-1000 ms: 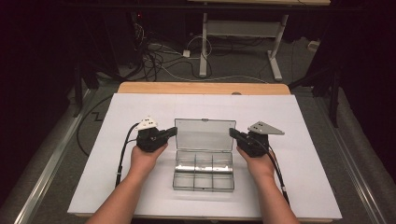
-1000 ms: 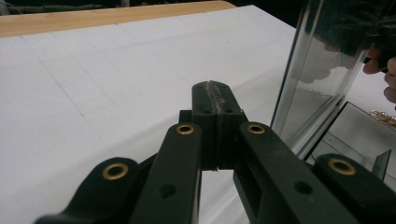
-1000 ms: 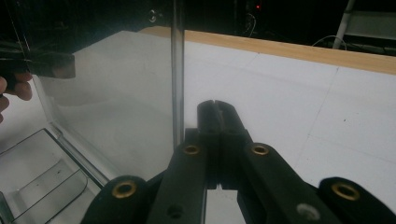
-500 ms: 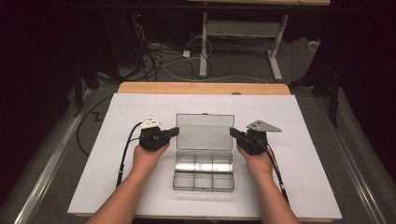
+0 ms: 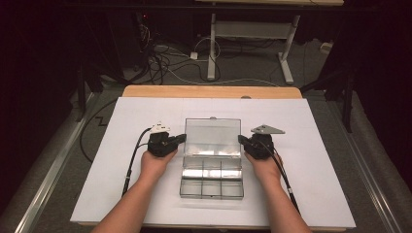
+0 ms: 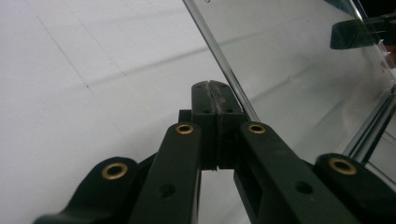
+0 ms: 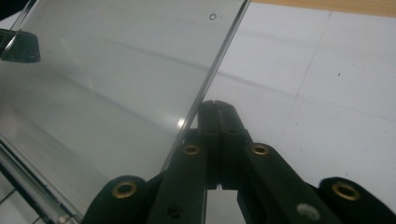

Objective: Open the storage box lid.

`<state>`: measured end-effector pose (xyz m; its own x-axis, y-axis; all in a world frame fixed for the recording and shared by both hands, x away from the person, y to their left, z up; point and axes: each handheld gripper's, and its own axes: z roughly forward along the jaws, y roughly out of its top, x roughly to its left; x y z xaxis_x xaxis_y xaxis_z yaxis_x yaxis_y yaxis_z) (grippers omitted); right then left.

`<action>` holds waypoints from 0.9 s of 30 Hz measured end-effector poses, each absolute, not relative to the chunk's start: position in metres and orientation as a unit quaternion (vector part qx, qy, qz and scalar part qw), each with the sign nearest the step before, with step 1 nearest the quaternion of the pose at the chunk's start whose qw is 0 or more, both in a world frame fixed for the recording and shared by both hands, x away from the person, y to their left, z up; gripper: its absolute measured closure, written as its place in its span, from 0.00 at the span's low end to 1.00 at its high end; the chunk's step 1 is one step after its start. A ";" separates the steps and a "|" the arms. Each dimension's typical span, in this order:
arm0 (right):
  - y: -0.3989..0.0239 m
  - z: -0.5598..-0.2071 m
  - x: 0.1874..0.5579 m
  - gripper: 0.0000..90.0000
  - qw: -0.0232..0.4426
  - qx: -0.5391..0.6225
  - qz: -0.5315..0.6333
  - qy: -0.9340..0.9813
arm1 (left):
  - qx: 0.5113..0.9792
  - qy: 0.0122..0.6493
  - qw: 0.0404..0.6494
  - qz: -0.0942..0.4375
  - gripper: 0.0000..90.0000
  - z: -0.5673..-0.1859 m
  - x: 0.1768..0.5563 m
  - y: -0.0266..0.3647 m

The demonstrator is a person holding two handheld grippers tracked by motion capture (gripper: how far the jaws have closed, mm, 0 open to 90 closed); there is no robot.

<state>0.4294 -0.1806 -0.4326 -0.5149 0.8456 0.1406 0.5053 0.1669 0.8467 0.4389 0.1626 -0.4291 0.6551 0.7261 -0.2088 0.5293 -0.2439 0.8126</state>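
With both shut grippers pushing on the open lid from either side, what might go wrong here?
1. The left gripper and right gripper are shut, their tips against the clear lid's side edges rather than clamped on it, so a tip may slide off the thin edge.
2. Uneven pressure might twist the lid at its hinge.
3. Nothing pins the box, so it may skid on the white sheet.

Dark room, grey carpeted floor, tangled cables on it, white-legged table frame at the back, wooden tabletop under a white sheet
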 end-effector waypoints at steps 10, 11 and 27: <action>-0.177 -0.445 0.437 1.00 0.169 0.470 0.419 0.758 | 0.798 0.416 0.421 0.108 0.97 -0.434 0.441 0.162; -0.177 -0.446 0.437 1.00 0.167 0.472 0.417 0.759 | 0.801 0.416 0.418 0.107 0.97 -0.434 0.442 0.162; -0.179 -0.435 0.425 1.00 0.174 0.458 0.422 0.763 | 0.805 0.417 0.406 0.111 0.97 -0.428 0.438 0.169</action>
